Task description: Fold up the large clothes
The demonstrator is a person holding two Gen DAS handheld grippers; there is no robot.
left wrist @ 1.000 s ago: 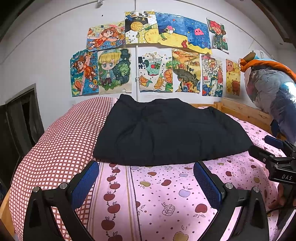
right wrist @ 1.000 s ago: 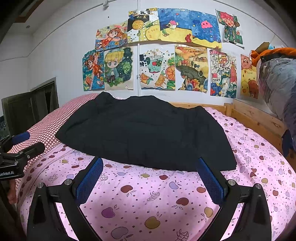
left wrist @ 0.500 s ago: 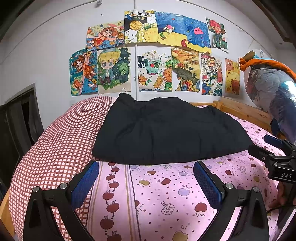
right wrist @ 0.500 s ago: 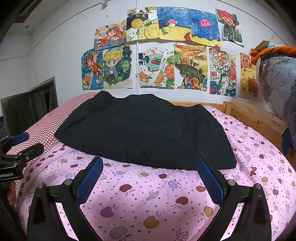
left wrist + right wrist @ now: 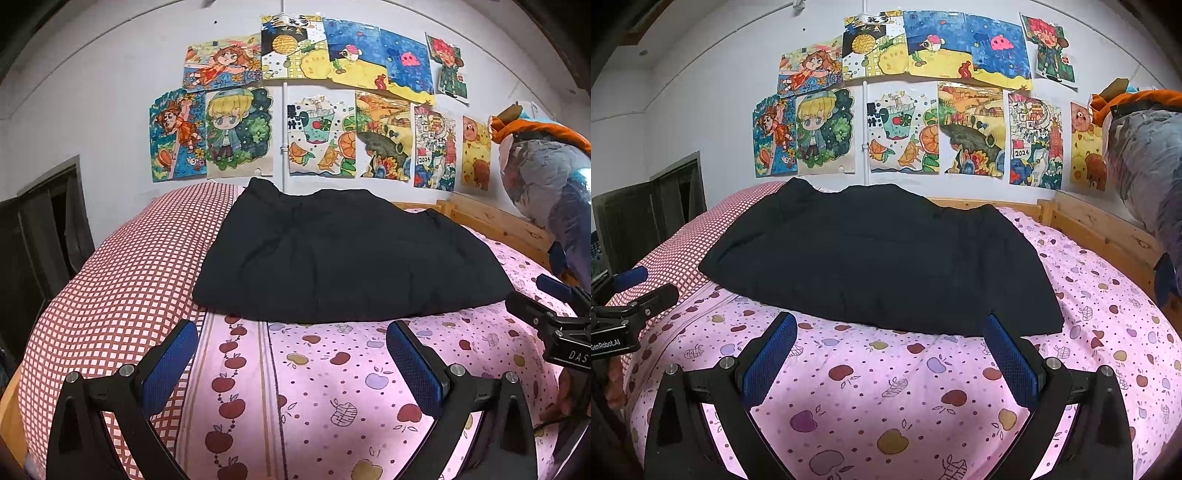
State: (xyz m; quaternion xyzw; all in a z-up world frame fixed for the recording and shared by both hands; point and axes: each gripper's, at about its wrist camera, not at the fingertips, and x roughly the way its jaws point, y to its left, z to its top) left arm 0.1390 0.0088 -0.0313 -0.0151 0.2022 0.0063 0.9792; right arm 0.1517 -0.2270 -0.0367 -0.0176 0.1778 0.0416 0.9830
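Observation:
A black garment (image 5: 343,254) (image 5: 882,254) lies folded into a broad flat shape across the middle of the bed. My left gripper (image 5: 291,354) hovers open above the pink sheet just in front of the garment's near edge, with nothing between its blue pads (image 5: 170,365). My right gripper (image 5: 888,350) is open too, short of the garment's near right edge, holding nothing. Each gripper shows in the other's view: the right one (image 5: 546,306) at the right margin, the left one (image 5: 631,295) at the left margin.
The bed has a pink apple-print sheet (image 5: 886,387) and a red checked cover (image 5: 122,280) on its left side. A wooden bed frame (image 5: 1100,229) runs along the right. A bagged bundle of bedding (image 5: 550,177) sits at the right. Colourful drawings (image 5: 908,107) cover the wall.
Both views have shifted only slightly; the garment sits a little lower and nearer in frame. Both grippers remain open and empty.

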